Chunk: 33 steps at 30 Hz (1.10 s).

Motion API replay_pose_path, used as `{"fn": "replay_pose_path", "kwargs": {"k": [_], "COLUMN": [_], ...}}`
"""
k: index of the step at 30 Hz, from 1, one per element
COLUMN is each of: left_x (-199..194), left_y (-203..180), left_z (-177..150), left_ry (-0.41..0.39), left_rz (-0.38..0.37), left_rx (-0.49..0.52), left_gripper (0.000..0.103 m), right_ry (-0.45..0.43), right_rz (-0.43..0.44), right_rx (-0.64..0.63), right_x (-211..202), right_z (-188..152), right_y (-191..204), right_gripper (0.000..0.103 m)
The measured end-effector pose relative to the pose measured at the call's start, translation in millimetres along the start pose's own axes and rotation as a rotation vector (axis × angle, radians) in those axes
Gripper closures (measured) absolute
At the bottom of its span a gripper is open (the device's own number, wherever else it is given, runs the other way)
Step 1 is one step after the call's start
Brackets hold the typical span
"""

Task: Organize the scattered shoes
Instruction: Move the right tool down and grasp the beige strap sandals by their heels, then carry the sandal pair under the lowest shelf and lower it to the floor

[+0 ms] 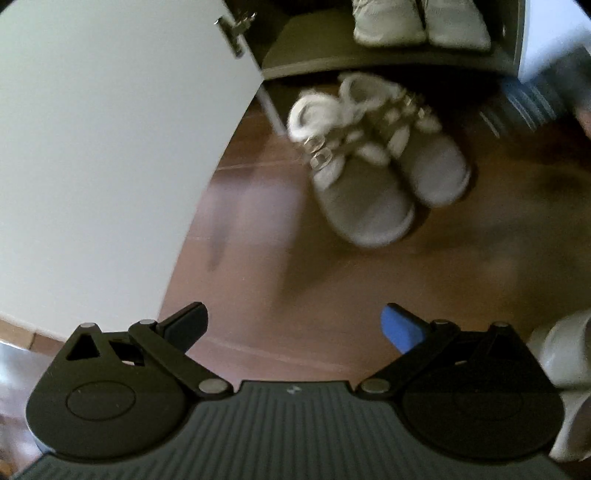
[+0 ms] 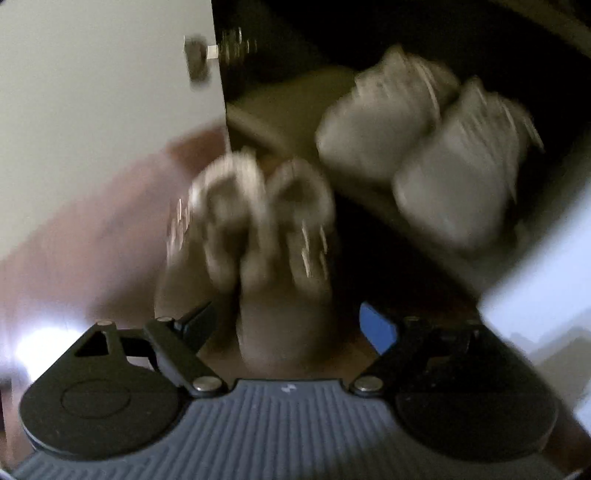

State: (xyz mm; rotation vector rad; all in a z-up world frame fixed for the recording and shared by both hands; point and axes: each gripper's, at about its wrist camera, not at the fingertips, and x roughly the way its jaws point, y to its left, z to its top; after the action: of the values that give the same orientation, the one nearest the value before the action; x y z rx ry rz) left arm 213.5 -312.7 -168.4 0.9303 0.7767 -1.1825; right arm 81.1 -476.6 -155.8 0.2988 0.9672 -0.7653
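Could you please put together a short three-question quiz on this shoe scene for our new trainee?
1. True or false: the left gripper grips a shoe.
2. Where do the fur-lined shoes sit? A) on the shelf B) on the floor C) in a gripper
3. Fill in: the sneakers rest on the cabinet ____, beside the open door.

Key: 1 false, both grippers, right included, are open and empty; 2 B; 3 shelf.

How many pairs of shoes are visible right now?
2 full pairs. The grey fur-lined pair sits on the wooden floor before the cabinet; a light pair is on the shelf above. Something white at the left view's edge may be another.
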Motion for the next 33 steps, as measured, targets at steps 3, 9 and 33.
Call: {"fn": "replay_pose_path", "kwargs": {"k": [3,9,33], "left_x": [28.2,116.6,154.3], "left_y": [-18.6,-46.1,8.5], "left_z": [6.9,9.6,28.6], "left_ry": [-0.019,-0.005,-0.086], "left_rz": [-0.049,-0.008,0.027], "left_rx": [0.045,0.127,0.171], "left_gripper": [0.001,0.010,0.016], "right_ry": [0.052,0.127,-0.020], "right_rz": [0.035,0.066,0.117], "right_rx": [-0.063,-0.236,0.275], "right_x": [-1.6,49.0,108.2], "right_z": [-22.1,-47.7,-34.1], "right_y": [-22.2,-22.9,10.6], "right_gripper": [0.020,0.041,0.045]}}
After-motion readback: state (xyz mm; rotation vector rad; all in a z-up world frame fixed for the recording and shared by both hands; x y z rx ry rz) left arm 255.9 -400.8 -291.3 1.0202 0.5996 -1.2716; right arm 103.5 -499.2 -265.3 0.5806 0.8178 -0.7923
